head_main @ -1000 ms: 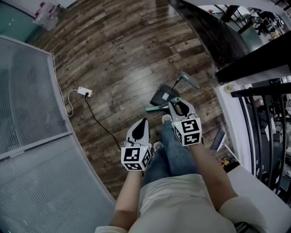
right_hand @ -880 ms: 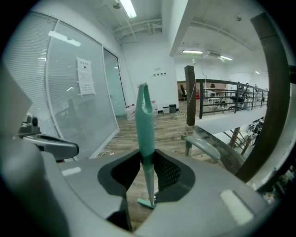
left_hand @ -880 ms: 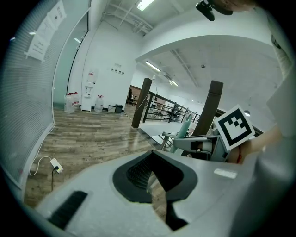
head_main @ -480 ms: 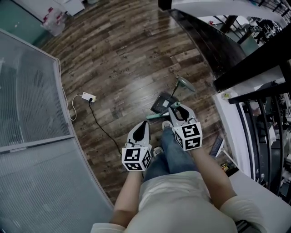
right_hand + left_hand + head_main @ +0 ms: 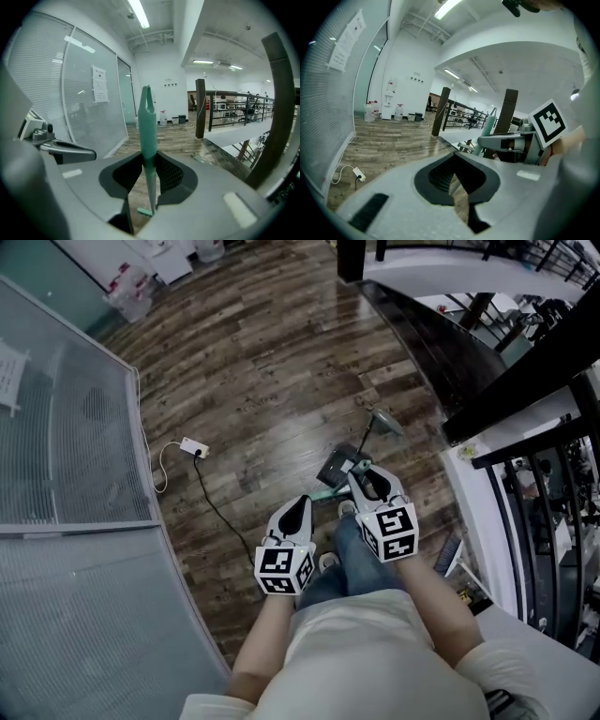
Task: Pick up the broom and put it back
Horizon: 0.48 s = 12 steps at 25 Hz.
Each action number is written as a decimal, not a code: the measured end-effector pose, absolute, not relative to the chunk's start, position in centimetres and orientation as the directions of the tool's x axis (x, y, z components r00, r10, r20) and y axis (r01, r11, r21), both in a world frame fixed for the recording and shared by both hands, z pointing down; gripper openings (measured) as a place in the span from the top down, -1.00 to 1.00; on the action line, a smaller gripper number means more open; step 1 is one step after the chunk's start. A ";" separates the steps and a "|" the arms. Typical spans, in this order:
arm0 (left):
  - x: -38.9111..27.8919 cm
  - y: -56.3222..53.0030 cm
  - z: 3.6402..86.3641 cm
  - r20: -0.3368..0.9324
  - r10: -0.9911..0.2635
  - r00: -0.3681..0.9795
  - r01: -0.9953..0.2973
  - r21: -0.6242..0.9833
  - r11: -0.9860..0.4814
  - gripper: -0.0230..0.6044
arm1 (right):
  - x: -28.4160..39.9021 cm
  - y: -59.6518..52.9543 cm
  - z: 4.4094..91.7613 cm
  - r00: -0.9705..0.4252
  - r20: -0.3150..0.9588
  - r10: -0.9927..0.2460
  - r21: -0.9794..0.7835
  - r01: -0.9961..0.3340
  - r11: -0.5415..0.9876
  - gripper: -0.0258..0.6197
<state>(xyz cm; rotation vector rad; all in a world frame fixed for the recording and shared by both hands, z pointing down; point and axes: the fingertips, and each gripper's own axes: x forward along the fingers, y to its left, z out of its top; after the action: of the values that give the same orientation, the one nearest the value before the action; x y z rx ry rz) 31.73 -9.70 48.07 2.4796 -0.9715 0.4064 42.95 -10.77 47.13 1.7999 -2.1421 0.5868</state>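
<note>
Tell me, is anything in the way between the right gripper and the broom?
No, nothing is in the way. The right gripper is closed on the broom, with its green handle standing up between the jaws.

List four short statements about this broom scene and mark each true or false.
1. The right tongs are shut on the teal broom handle. True.
2. The left tongs grip the broom too. False: nothing stands between their jaws.
3. A white power strip lies on the floor with its cord attached. True.
4. The floor is white tile. False: it is dark wood planks.
</note>
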 end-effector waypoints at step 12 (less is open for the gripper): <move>29.5 -7.3 44.5 0.384 -0.595 0.706 -0.704 0.290 -0.648 0.92 | 39.3 -8.1 42.2 -0.247 0.392 -0.886 -0.119 -0.969 0.218 0.62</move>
<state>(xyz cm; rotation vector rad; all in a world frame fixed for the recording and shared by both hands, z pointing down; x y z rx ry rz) 29.50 -7.28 44.49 2.4951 -1.0029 0.3562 39.34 -8.10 42.15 1.7566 -2.2515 0.5002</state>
